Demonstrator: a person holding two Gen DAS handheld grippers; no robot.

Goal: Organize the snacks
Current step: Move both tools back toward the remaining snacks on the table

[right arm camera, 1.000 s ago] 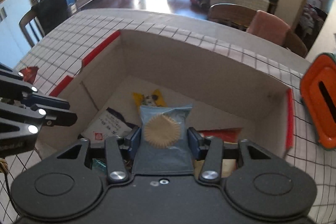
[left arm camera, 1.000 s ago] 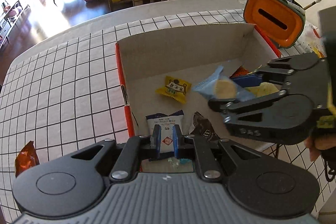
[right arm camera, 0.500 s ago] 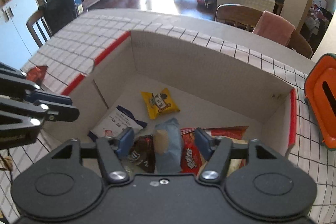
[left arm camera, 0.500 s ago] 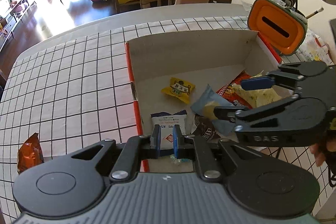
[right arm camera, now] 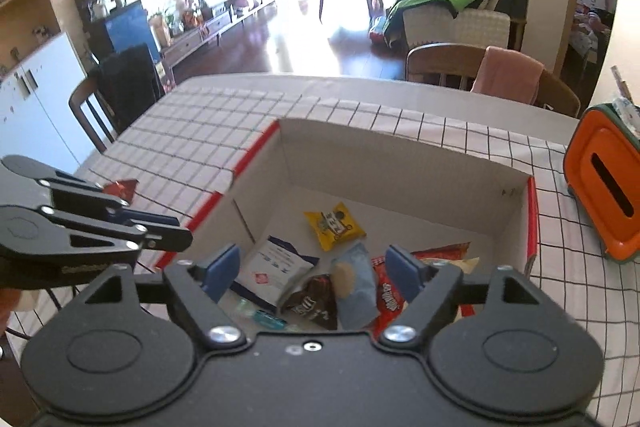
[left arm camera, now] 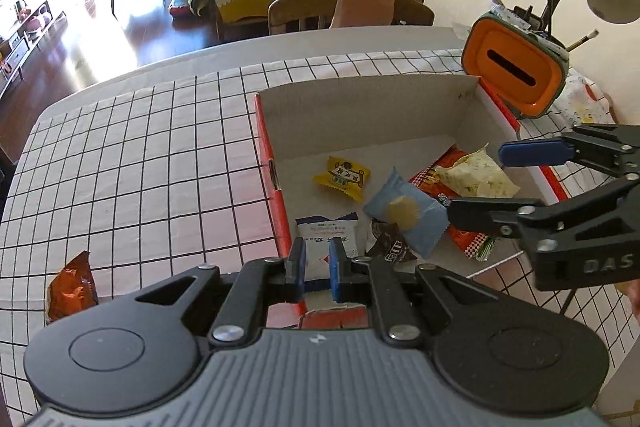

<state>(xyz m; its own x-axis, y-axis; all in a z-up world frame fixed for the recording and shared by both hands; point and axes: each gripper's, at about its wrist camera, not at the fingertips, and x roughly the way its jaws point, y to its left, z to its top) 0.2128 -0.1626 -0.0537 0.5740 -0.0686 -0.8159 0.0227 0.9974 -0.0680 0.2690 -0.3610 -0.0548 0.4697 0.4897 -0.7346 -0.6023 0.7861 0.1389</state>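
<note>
Inside the cardboard box [right arm camera: 404,151] several snacks are lying, right gripper [right arm camera: 312,271] gaping wide and empty, left gripper [left arm camera: 316,269] narrowly parted holding nothing, orange packet [left arm camera: 70,283] waiting outside on the left.

One cardboard box [left arm camera: 360,107] stands on one counter [left arm camera: 140,155]. Inside it lie seven snack packets: one yellow [left arm camera: 342,178], one light blue [left arm camera: 406,213], one white [left arm camera: 328,233], one dark brown [left arm camera: 390,251], one red [left arm camera: 466,239], one pale green [left arm camera: 474,177] and one small teal [right arm camera: 266,317]. One orange packet [left arm camera: 70,287] lies outside the box. One orange container [left arm camera: 516,73] stands beside the box. Two tools appear: left [left arm camera: 317,269], right [right arm camera: 314,273].
</note>
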